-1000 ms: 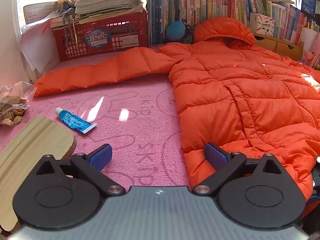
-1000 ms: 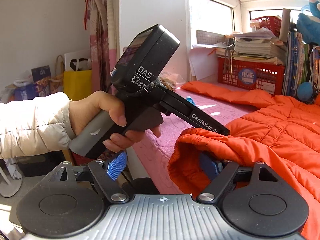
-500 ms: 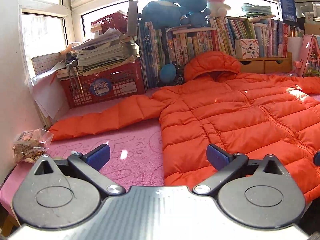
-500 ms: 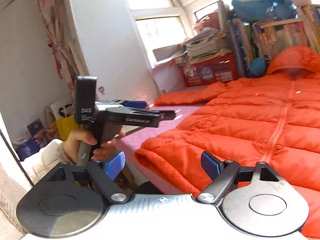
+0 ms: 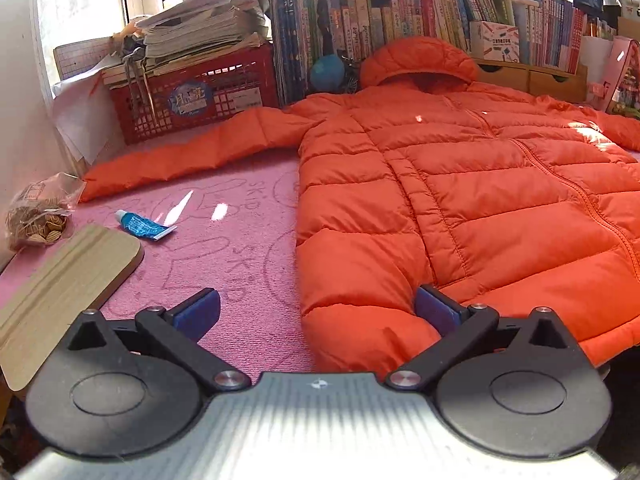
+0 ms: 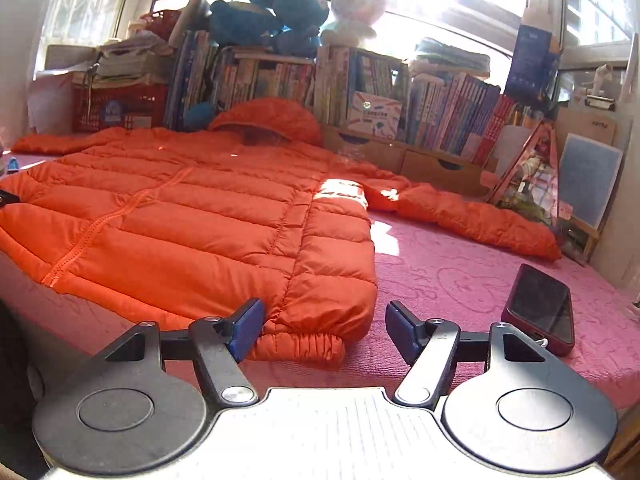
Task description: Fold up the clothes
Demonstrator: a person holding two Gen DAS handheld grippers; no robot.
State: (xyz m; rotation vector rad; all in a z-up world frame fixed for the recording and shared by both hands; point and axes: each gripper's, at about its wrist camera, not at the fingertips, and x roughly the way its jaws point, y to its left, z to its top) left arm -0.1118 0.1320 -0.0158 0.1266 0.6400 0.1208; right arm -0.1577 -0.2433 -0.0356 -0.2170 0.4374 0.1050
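The orange puffer jacket (image 5: pixel 460 200) lies front-up and zipped on the pink cover (image 5: pixel 224 264), hood toward the books and both sleeves flung out sideways. The left gripper (image 5: pixel 316 308) points down at a slant toward the jacket's near hem corner; its fingers (image 5: pixel 198 312) stand wide apart, one over bare cover, the other beside the puffed hem, which bulges between them with no pad pressing it. The right gripper (image 6: pixel 324 328) is aimed, less steeply, at the opposite hem corner (image 6: pixel 320 340). Its fingers (image 6: pixel 248 328) are drawing together, the elastic hem edge sitting between them; whether the left pad touches the fabric I cannot tell, and the other pad is clear of it.

There is open cover on both flanks. On the left side lie a small blue tube (image 5: pixel 144 226) and a wooden board (image 5: pixel 68 292) at the edge, with a bag of snacks (image 5: pixel 36 220) against the wall. On the right side a dark phone (image 6: pixel 540 308) lies just beside the right gripper, apart from the jacket. The near hem sits close to the front edge.

Behind, a row of books (image 6: pixel 440 120) runs the width, with a red crate (image 5: pixel 200 96) piled with papers at the left end and plush toys (image 6: pixel 288 12) on top under bright windows.
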